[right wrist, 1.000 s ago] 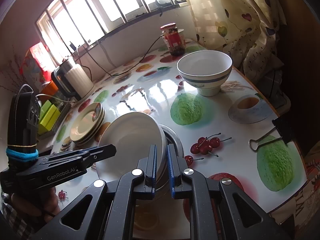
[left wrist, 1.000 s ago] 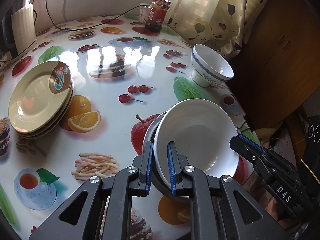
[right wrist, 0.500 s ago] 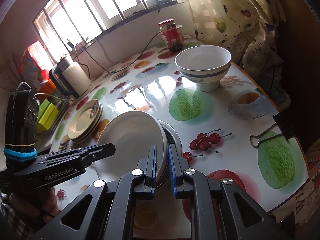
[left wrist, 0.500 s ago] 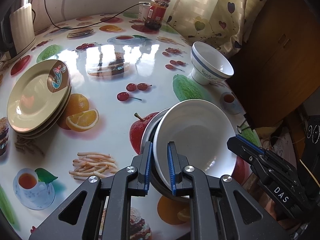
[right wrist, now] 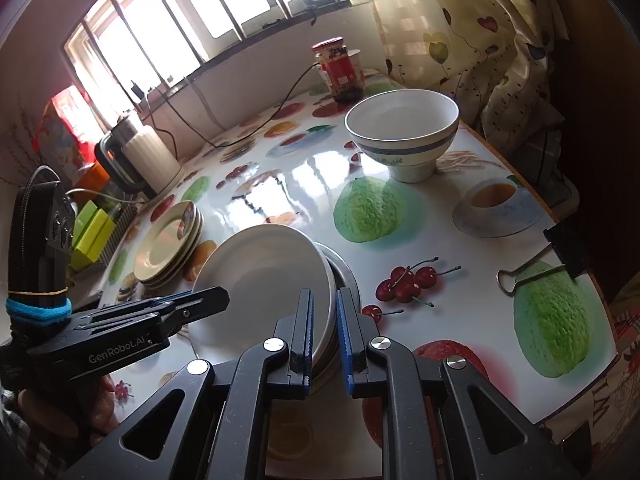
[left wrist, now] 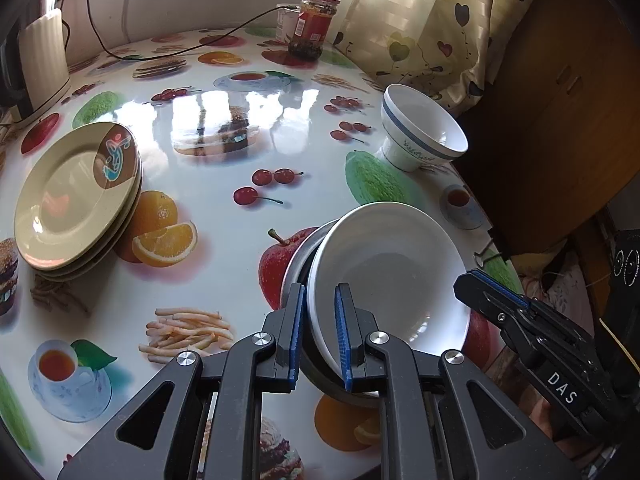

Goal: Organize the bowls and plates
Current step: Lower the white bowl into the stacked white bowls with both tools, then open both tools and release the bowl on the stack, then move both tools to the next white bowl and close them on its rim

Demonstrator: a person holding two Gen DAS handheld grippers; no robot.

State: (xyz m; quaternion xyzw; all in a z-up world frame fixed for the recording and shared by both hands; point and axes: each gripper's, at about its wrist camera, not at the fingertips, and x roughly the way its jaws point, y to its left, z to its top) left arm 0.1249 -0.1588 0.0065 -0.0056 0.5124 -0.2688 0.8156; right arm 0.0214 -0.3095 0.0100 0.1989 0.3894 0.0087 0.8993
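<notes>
On the fruit-print table point(left wrist: 224, 216), seen from the left wrist, the left gripper point(left wrist: 318, 330) is clamped on the near rim of a white plate point(left wrist: 392, 272). The plate sits tilted in a metal bowl point(left wrist: 298, 252), its face turned up and away toward the right. The right gripper point(left wrist: 500, 304) reaches in at the plate's right edge. A plate stack point(left wrist: 76, 196) lies well apart to the left, and a footed bowl point(left wrist: 424, 140) stands upright at the far right edge.

From the right wrist, the right gripper point(right wrist: 324, 332) is closed over the plate point(right wrist: 260, 280) rim together with the metal bowl's point(right wrist: 344, 272) wall. The left gripper point(right wrist: 200, 300) comes in from the left.

The plate looks glazed, stiff, breakable and probably slippery, so the rim is the sensible hold, with opposite grips keeping it steady. Being round, it has no long axis.
</notes>
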